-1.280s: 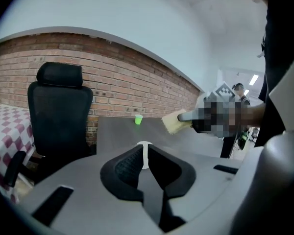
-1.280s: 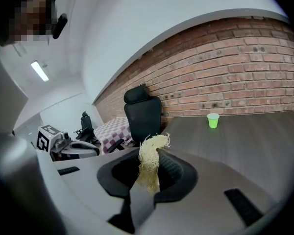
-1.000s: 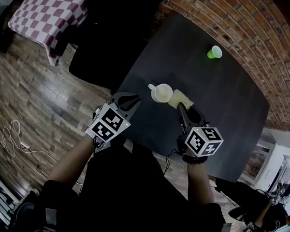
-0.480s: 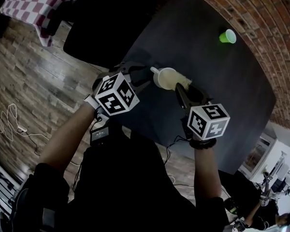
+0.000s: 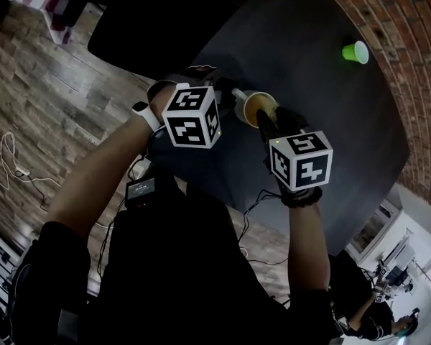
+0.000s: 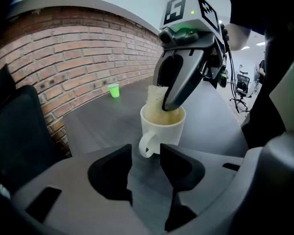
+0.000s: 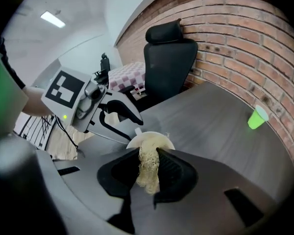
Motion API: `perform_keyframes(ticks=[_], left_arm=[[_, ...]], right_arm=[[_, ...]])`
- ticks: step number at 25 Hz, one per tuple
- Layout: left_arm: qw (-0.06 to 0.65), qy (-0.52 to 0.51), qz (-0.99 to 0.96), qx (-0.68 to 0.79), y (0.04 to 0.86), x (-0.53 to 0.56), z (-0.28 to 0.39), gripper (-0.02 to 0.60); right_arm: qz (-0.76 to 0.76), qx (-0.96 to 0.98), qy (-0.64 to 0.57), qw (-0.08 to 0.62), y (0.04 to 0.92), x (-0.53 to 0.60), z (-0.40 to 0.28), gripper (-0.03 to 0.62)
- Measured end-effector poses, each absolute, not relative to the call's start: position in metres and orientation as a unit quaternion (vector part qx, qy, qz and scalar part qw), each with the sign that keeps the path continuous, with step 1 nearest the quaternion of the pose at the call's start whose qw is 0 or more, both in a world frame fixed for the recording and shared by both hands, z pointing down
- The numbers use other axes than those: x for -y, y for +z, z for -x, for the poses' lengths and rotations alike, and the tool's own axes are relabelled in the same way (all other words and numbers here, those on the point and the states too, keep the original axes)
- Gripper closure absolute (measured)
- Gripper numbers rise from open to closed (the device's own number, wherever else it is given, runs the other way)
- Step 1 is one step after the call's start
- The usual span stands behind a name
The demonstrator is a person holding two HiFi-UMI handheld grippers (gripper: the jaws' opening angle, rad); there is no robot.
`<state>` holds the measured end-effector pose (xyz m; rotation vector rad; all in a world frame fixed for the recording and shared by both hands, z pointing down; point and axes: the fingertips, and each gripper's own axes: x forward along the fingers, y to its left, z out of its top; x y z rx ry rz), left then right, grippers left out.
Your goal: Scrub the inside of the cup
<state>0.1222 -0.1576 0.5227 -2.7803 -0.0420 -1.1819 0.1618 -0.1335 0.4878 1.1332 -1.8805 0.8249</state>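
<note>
A white cup point(image 6: 161, 131) stands on the dark table point(image 5: 323, 99), its handle turned toward my left gripper point(image 6: 146, 161). That gripper's jaws are opening. The handle sits just at their tips and the pads do not press on it. My right gripper point(image 7: 148, 166) is shut on a pale fibrous sponge point(image 7: 147, 173) and reaches down from above the cup. The sponge point(image 6: 156, 96) dips into the cup's mouth point(image 7: 137, 140). In the head view the cup point(image 5: 253, 105) lies between the two marker cubes, and the left jaws are hidden behind their cube.
A small green cup point(image 5: 355, 51) stands far back on the table near the brick wall point(image 7: 245, 43). A black office chair point(image 7: 169, 58) and a checkered cloth point(image 7: 125, 77) are beyond the table's left edge. Wooden floor with cables lies at left.
The sponge, earlier beside the cup's right side, is now in the cup's mouth. My left gripper has come in from the table's edge to the handle.
</note>
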Motion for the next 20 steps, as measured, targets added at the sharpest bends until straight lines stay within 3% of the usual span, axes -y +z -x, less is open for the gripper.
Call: perform_keyframes(ticks=[5, 10, 20], left_arm=[[0.051, -0.386, 0.921, 0.012, 0.527, 0.158, -0.122, 0.402], [0.056, -0.386, 0.921, 0.013, 0.528, 0.157, -0.127, 0.405], [0.044, -0.382, 0.923, 0.003, 0.529, 0.157, -0.128, 0.407]], right_arm=[[-0.415, 0.727, 0.292, 0.463, 0.514, 0.139, -0.151, 0.511], [-0.391, 0.727, 0.299, 0.479, 0.519, 0.147, -0.145, 0.511], [-0.405, 0.752, 0.392, 0.341, 0.465, 0.142, -0.151, 0.511]])
